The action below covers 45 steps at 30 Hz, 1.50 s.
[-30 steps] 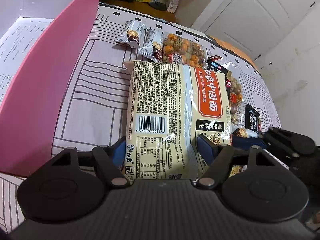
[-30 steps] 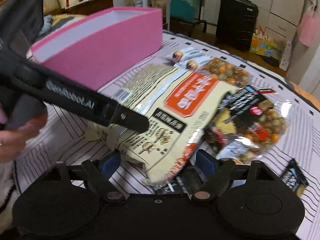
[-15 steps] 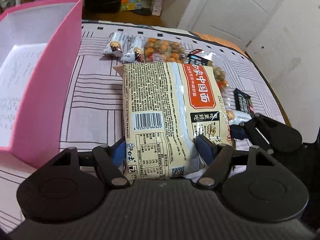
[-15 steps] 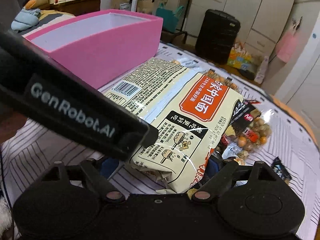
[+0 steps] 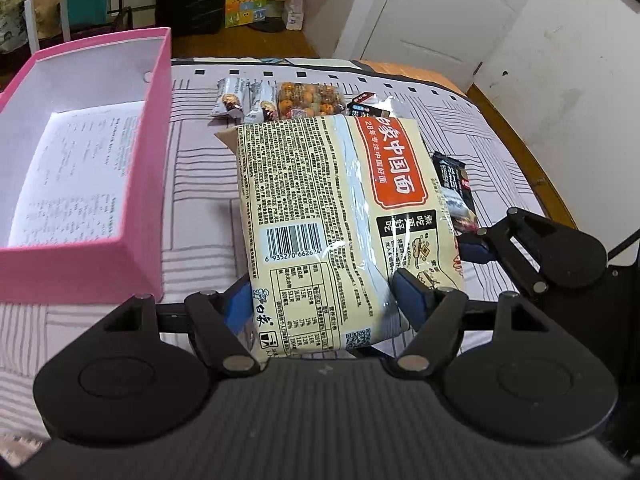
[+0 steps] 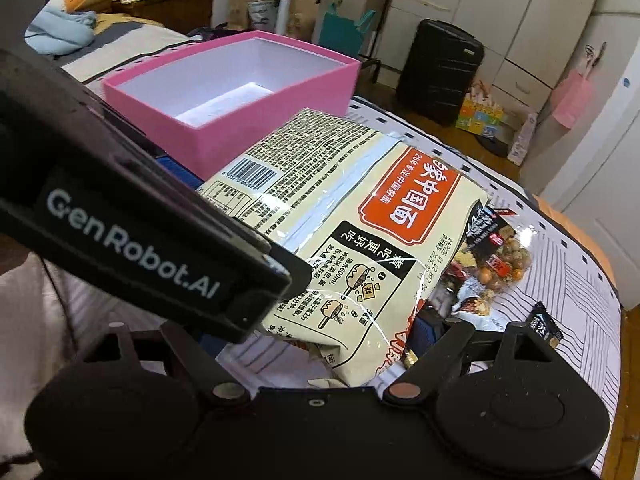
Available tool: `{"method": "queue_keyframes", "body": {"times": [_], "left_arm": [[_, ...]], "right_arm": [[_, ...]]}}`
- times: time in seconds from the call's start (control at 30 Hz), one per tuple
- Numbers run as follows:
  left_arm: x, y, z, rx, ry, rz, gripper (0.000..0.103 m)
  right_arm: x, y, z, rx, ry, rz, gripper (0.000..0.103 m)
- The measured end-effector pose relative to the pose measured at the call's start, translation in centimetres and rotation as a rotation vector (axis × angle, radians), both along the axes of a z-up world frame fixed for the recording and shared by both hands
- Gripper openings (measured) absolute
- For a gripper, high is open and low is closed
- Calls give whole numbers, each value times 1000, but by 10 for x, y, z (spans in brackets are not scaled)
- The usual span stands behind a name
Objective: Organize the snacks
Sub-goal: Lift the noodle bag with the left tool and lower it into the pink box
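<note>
A cream noodle pack with an orange label hangs lifted off the striped table, its far end over the other snacks. My left gripper is shut on its near end, blue pads pressing both sides. My right gripper is shut on the same pack at its right corner; its left pad is hidden behind the left gripper's arm. In the left wrist view the right gripper shows at the pack's right edge. An open pink box stands to the left, white inside with a printed sheet.
Two small bars, a bag of orange nuts and a black packet lie on the striped cloth. A mixed-nut bag and a small black packet lie beyond the pack. The table's rounded edge runs along the right.
Both grippers have risen with the noodle pack between them. The pink box's inside has come into fuller view, and the snacks on the table look smaller and farther below.
</note>
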State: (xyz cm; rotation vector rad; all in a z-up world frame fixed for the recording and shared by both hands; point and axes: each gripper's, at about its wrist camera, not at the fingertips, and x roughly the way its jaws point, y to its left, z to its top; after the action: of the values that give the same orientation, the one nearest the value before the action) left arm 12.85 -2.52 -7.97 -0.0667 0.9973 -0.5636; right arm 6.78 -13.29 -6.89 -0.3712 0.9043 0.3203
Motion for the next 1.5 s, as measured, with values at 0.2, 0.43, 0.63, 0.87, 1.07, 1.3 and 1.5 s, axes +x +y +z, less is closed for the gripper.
{"method": "queue_keyframes", "body": {"times": [0.2, 0.43, 0.63, 0.87, 1.07, 1.3, 1.5], "left_arm": [[-19, 28, 22, -16, 4, 37, 72], [-36, 68, 55, 15, -7, 91, 73], [-39, 101, 76, 36, -31, 154, 73], [7, 131, 73, 81, -108, 206, 73], [89, 144, 66, 152, -90, 161, 74], [164, 158, 39, 168, -7, 159, 75], [187, 173, 3, 88, 54, 212, 75]], "right_arm": [[-8, 22, 25, 0, -19, 73, 89], [-11, 55, 51, 8, -23, 165, 89], [15, 84, 59, 11, -69, 238, 89], [81, 104, 41, 82, -112, 232, 87], [143, 123, 25, 161, -83, 161, 87], [201, 137, -2, 148, 84, 202, 88], [211, 150, -19, 35, 124, 272, 87]]}}
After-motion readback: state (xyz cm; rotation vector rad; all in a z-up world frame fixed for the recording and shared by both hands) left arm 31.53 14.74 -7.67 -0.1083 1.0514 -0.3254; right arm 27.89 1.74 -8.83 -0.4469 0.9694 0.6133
